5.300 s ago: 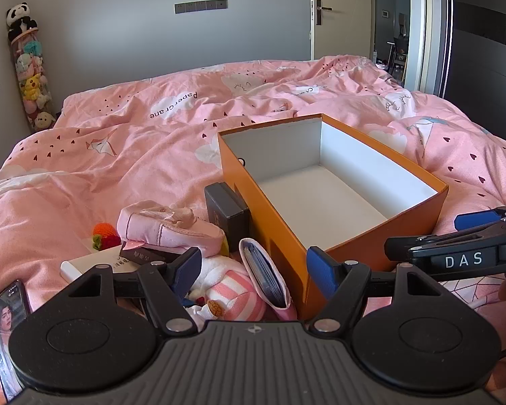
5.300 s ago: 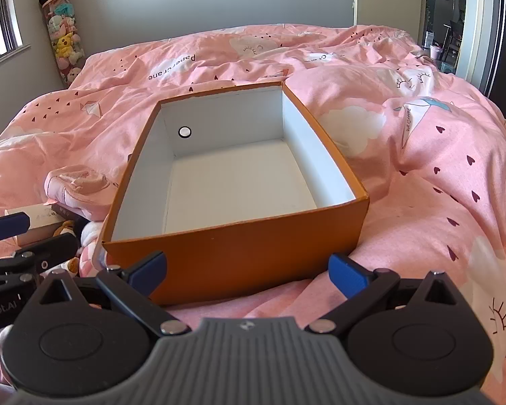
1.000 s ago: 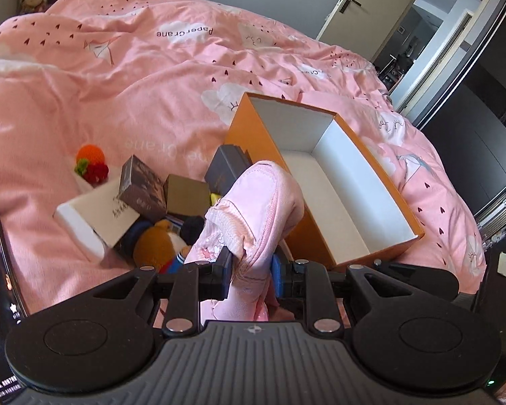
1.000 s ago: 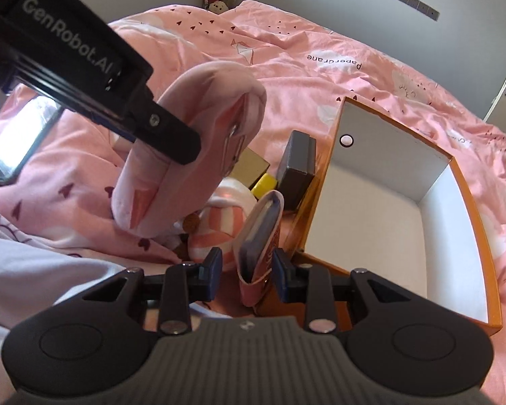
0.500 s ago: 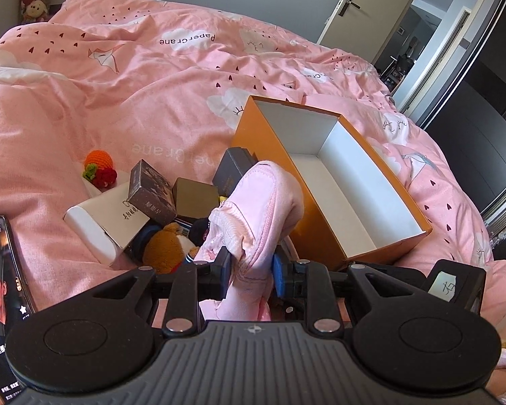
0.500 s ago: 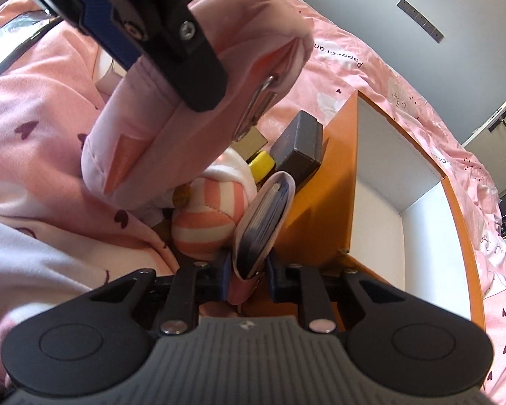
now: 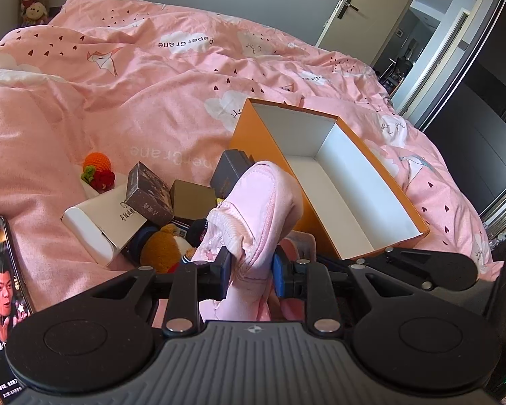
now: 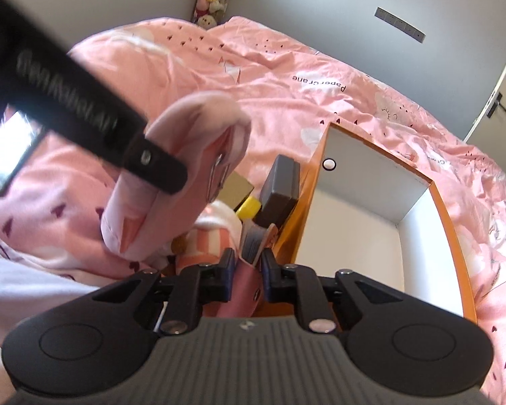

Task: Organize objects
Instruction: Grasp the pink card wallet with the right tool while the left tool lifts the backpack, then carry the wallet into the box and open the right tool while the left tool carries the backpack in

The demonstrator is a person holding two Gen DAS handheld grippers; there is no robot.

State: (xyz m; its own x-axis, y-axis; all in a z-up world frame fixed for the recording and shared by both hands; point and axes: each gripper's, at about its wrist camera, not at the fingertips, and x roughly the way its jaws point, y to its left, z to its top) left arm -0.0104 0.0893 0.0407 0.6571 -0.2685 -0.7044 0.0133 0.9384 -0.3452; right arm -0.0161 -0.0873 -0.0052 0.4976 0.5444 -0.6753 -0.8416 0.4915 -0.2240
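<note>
1. Left claw (image 7: pixel 248 271) is clamped on the heel end of a soft pink fabric baby shoe (image 7: pixel 256 209), which I hold lifted above the clutter with its toe pointing up toward the box.
2. Right claw (image 8: pixel 248 271) has just been closing, and I see its blue pads pinching the lower end of a pink pouch with a dark grey lining (image 8: pixel 253 246), which stands tilted against the box's outer wall.
3. Both items sit just beside the long near wall of an open orange cardboard box with a white inside (image 7: pixel 354 199), lying on the bed; nothing shows inside it.
4. From my right camera the left claw's black arm crosses the upper left, blurred, with the shoe hanging from it.
5. Against the box's outer wall leans a dark grey rectangular case (image 7: pixel 227 170).
6. Next to it I see a small brown cardboard box (image 7: pixel 192 197), a dark patterned carton (image 7: pixel 148 194) resting on a white flat box (image 7: pixel 97 222), and a brown plush toy (image 7: pixel 162 246) lower down.
7. An orange and red crocheted toy (image 7: pixel 97 170) lies further left.
8. A smartphone with a lit screen (image 7: pixel 1 290) lies at the left edge.
9. All of this rests on a pink duvet printed with clouds and small hearts (image 7: pixel 118 84).
</note>
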